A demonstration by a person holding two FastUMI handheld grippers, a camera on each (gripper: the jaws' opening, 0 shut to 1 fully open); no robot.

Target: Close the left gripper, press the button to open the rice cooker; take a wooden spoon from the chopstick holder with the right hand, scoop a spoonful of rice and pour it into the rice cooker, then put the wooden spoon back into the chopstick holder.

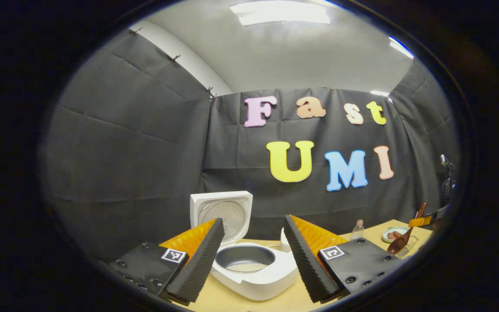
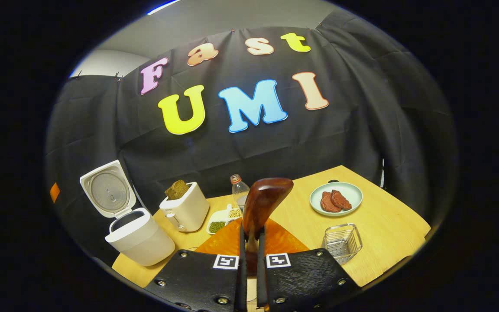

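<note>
Rice cooker [image 2: 137, 232] lid up, on table [image 2: 388, 225] left side, some rice in inner pot [image 1: 244, 259] | left gripper [image 1: 254, 260] fingers apart, nothing held, just before cooker | right gripper [image 2: 249, 264] clamped on wooden spoon [image 2: 262, 203], bowl end up | chopstick holder [image 2: 342, 242] right of spoon.
</note>
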